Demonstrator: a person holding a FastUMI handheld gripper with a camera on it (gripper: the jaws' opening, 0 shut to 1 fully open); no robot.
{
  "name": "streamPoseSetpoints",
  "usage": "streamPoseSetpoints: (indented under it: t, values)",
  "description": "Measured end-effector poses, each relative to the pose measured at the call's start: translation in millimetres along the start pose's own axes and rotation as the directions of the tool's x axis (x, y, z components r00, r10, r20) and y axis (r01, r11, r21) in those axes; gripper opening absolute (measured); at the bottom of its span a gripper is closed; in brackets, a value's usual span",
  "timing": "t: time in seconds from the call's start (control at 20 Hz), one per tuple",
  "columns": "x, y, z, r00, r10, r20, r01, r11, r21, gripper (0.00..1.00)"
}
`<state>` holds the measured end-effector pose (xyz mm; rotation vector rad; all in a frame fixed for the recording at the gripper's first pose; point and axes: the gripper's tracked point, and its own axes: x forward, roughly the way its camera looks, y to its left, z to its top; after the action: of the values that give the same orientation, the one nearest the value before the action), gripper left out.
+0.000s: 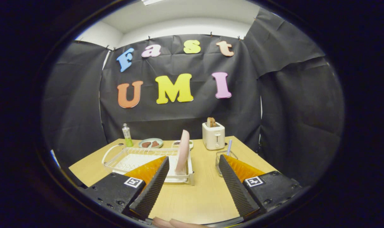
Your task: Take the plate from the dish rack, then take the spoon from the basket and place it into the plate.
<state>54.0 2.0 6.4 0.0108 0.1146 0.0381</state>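
Plate (pixel 182 151) stands upright in the dish rack (pixel 138 158), beyond the spread, empty fingers (pixel 154 186).

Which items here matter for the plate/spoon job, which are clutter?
Job: pink plate upright in white dish rack; spoon in wire basket; tool, open, short of them.
Clutter: toaster, green bottle, far dish.
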Motion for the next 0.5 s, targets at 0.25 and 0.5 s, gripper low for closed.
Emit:
streamPoseSetpoints:
  t: [0.25, 0.5]
  values:
    - [54.2, 13.9, 25.5, 0.991, 0.018, -0.13, -0.027, 0.997, -0.069, 1.0]
    - [117.8, 27.6, 30.2, 0.94, 0.027, -0.339, -0.057, 0.995, -0.078, 1.0]
